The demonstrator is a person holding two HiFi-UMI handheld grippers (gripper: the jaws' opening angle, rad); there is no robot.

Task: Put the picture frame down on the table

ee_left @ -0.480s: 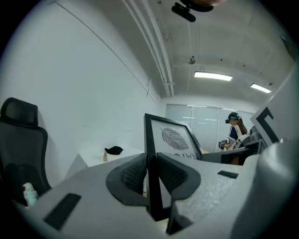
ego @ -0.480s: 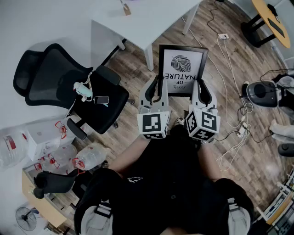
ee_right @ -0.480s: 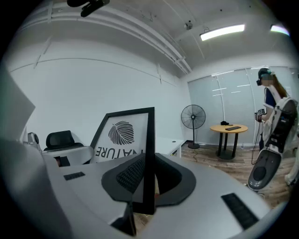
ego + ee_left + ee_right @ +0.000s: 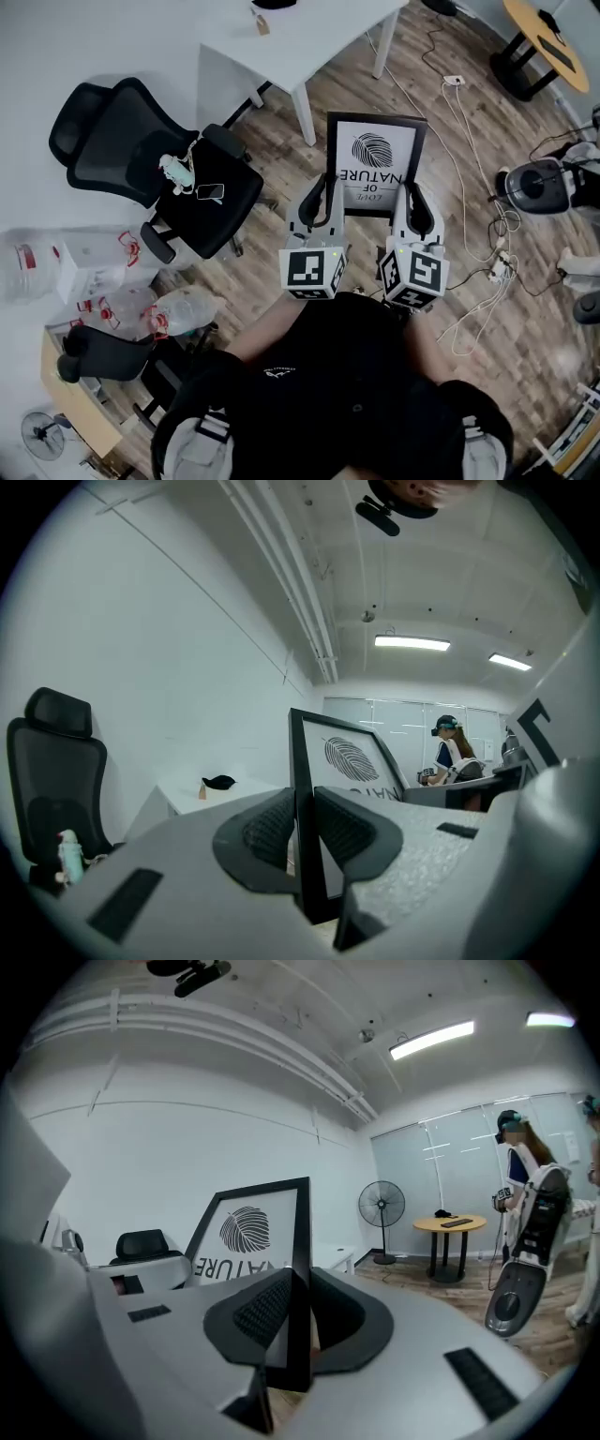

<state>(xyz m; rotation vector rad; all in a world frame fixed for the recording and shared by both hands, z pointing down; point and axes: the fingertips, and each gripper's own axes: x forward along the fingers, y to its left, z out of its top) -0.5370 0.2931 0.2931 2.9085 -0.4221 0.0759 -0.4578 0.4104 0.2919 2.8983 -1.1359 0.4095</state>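
Note:
A black picture frame (image 4: 374,159) with a leaf print and the word NATURE hangs in the air over the wooden floor, in front of the white table (image 4: 309,42). My left gripper (image 4: 322,202) is shut on the frame's left edge (image 4: 302,789). My right gripper (image 4: 413,202) is shut on its right edge (image 4: 300,1269). Seen from the head view the print reads upside down. In the left gripper view the frame (image 4: 342,766) stands upright between the dark pads (image 4: 267,829). The right gripper view shows the frame (image 4: 253,1232) the same way, clamped between the pads (image 4: 267,1312).
A black office chair (image 4: 159,164) with a phone and a small bottle on its seat stands left of the table. Cables and a power strip (image 4: 497,267) trail over the floor at right. Water jugs (image 4: 37,267) lie at left. A round wooden table (image 4: 453,1227) and a fan (image 4: 382,1208) stand further off.
Both grippers and the frame have shifted slightly up and forward in the head view. The chair and table sit a little further right in the picture. The hold on the frame is unchanged.

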